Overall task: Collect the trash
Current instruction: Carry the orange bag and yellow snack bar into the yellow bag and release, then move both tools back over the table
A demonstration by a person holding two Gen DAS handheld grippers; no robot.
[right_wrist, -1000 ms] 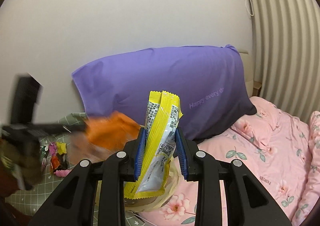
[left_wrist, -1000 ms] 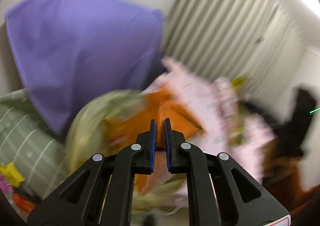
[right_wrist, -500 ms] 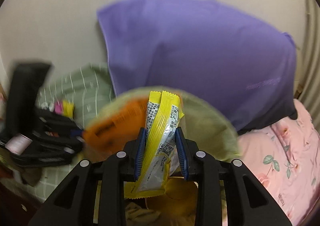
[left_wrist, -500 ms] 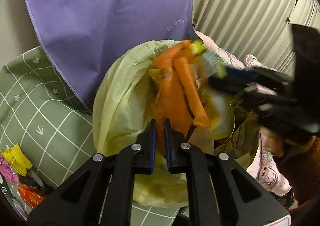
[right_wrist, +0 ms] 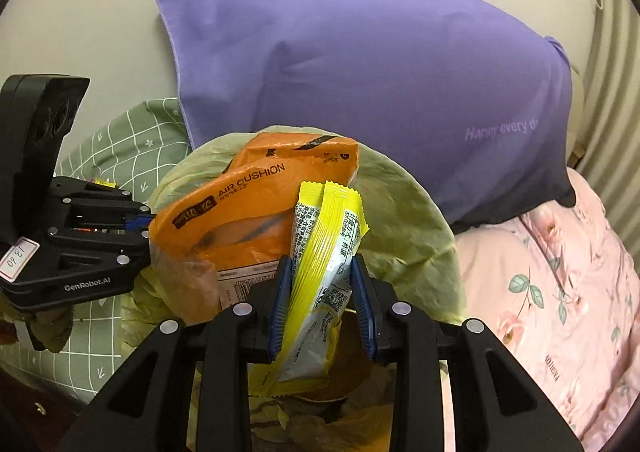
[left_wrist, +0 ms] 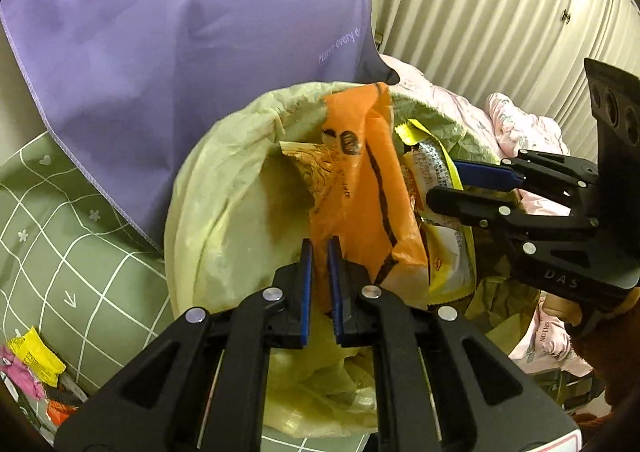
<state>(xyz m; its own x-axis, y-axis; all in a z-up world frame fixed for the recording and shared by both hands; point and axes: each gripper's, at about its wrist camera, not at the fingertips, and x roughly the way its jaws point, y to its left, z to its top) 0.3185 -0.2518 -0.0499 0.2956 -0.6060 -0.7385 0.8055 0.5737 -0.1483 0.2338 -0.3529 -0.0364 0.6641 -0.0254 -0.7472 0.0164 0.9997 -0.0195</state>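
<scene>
Directly ahead of both grippers gapes the mouth of a yellow-green trash bag (left_wrist: 224, 212), with a purple pillow (right_wrist: 360, 92) behind it and more wrappers (left_wrist: 34, 352) lying on the green checked sheet (left_wrist: 60, 220) off to the left gripper's lower left. The left gripper (left_wrist: 319, 284) has its jaws pressed nearly together on the lower edge of an orange air-cushion packet (left_wrist: 360, 192), which stands up over the bag's opening. The right gripper (right_wrist: 322, 304) pinches a yellow snack wrapper (right_wrist: 324, 252) upright between its pads, just beside the orange packet and above the bag's dark inside. The step looks like the drop, and doing it well probably means bringing each piece fully past the rim before the jaws let go. The orange packet is tall and light, so it may catch on the bag's edge or tip back out; releasing it low and leaning inward should help. The two grippers sit close together, so letting go one at a time seems wiser.
</scene>
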